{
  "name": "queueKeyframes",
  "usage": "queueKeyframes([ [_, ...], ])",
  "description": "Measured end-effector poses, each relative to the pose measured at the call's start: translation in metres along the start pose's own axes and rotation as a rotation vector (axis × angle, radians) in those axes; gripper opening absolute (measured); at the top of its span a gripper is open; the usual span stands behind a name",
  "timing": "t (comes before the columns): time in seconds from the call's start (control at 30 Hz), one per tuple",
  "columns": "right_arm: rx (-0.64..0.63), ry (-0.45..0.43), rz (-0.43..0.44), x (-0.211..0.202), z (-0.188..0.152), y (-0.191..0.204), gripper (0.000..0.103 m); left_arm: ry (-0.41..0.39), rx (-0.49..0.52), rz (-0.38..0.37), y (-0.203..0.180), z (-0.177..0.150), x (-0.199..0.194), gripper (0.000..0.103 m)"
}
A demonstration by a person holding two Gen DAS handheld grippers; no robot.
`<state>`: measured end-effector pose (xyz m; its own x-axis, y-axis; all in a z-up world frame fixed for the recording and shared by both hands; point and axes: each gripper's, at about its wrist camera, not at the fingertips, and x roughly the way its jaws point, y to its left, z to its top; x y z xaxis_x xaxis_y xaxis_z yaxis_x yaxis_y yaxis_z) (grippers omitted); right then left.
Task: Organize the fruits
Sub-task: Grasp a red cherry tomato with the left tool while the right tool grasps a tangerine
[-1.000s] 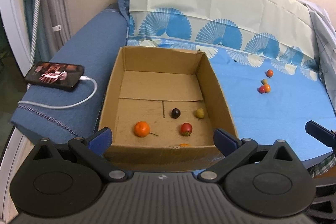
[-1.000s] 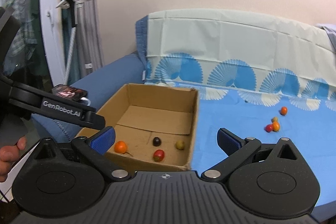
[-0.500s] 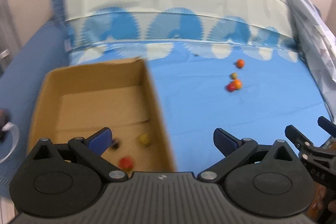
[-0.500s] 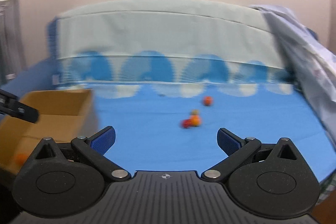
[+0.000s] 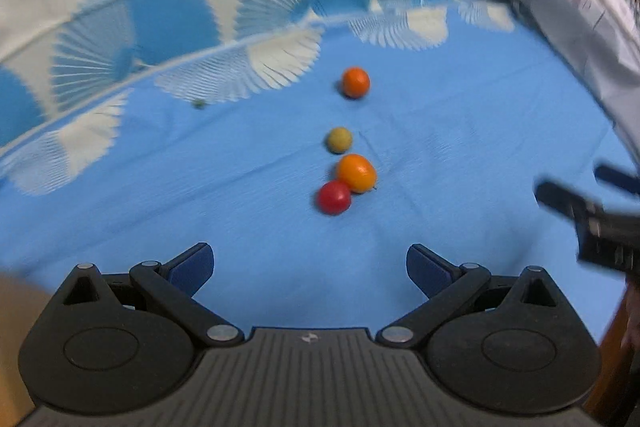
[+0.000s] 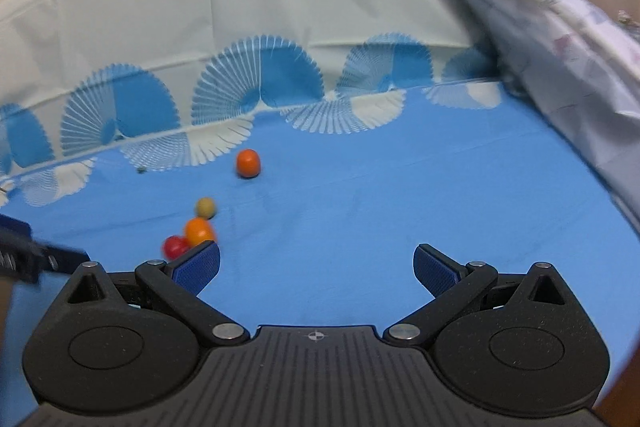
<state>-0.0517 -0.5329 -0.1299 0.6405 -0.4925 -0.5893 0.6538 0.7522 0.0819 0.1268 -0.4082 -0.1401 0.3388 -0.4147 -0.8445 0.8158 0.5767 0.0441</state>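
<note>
Several small fruits lie on the blue cloth [image 5: 460, 155]: a red one [image 5: 334, 197] touching an orange one [image 5: 356, 173], a yellow-green one [image 5: 339, 139] behind them and another orange one [image 5: 355, 82] farther back. My left gripper [image 5: 310, 267] is open and empty, just short of the red fruit. My right gripper [image 6: 316, 269] is open and empty; the same fruits lie to its left: the red one [image 6: 175, 246], the orange one [image 6: 198, 230], the yellow-green one [image 6: 205, 207] and the far orange one [image 6: 248, 163].
A pale backrest cover with blue fan prints [image 6: 256, 83] rises behind the cloth. A grey-white fabric [image 6: 560, 39] hangs along the right side. A corner of the cardboard box [image 5: 12, 339] shows at the lower left of the left wrist view. A tiny dark speck [image 5: 198, 103] lies near the fan border.
Both grippers have swung right, from the cardboard box toward the loose fruits, and come closer to them. The box has left the right wrist view. Both grippers stay open.
</note>
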Motion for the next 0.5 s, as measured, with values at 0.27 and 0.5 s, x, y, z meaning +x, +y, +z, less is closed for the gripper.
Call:
queueKeyframes([
  [0.27,-0.062,0.057,0.124,0.163,0.046,-0.001,0.102,0.071,0.043,-0.044,-0.002,0.024,0.095,0.09],
  [0.5,-0.113,0.094,0.169,0.246,0.057,0.037,0.099,0.047,0.063,-0.113,0.001,0.035,0.118,0.043],
])
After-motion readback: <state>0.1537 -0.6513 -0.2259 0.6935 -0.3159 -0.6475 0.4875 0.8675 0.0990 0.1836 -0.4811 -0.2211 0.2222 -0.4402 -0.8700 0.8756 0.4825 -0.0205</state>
